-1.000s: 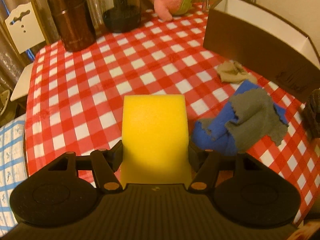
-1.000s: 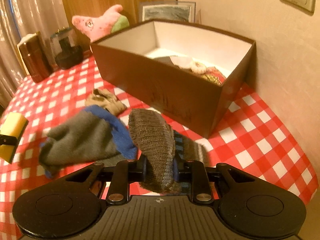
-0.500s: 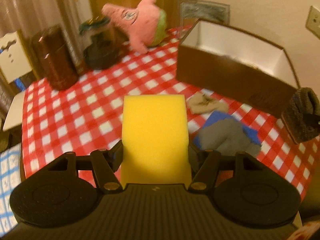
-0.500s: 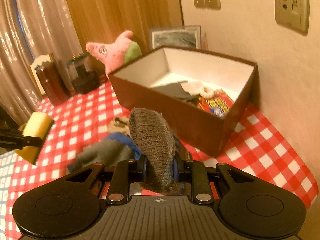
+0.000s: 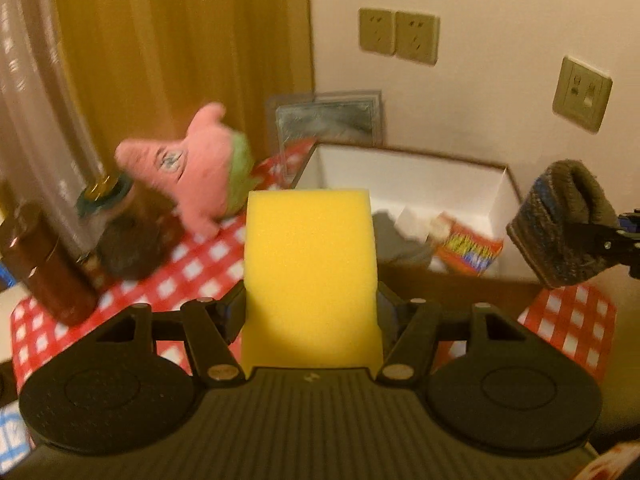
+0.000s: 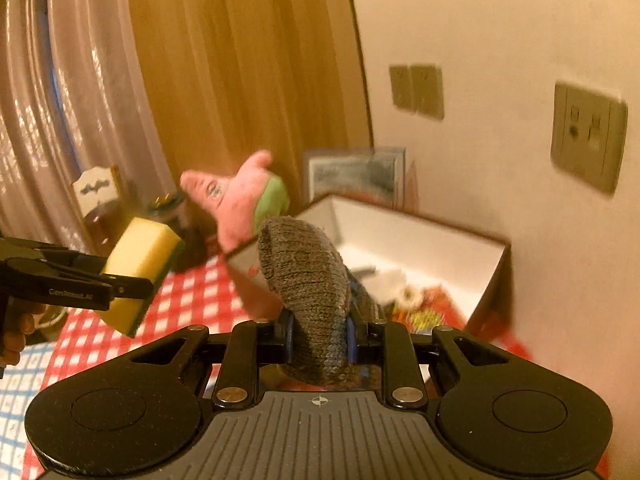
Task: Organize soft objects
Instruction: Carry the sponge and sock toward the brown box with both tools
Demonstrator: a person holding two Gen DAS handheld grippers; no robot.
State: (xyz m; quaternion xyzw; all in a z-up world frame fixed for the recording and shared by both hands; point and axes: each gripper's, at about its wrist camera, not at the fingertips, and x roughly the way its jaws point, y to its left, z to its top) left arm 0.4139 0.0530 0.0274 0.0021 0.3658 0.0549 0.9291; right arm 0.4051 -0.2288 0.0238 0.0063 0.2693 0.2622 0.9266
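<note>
My left gripper [image 5: 311, 308] is shut on a yellow sponge [image 5: 310, 276], held in the air above the red-checked table [image 5: 200, 272]. In the right wrist view the same sponge [image 6: 138, 268] shows a green underside, at the left. My right gripper [image 6: 320, 336] is shut on a grey knitted sock [image 6: 308, 288]; the left wrist view shows that sock [image 5: 560, 232] hanging at the right beside the brown box [image 5: 460, 280]. The box [image 6: 420, 236] stands open against the wall, white inside, with a grey cloth [image 5: 394, 240] and a colourful packet [image 5: 468, 248] in it.
A pink plush star [image 5: 192, 172] lies on the far side of the table, beside a glass jar [image 5: 120, 236] and a brown canister [image 5: 44, 268]. A framed picture [image 5: 328, 120] leans on the wall behind the box. Wall sockets [image 5: 398, 36] and curtains [image 5: 160, 60] stand beyond.
Both grippers have risen off the table with their loads, and both views now tilt up to the wall. The box interior has come into the left wrist view; the socks on the table have dropped out of sight.
</note>
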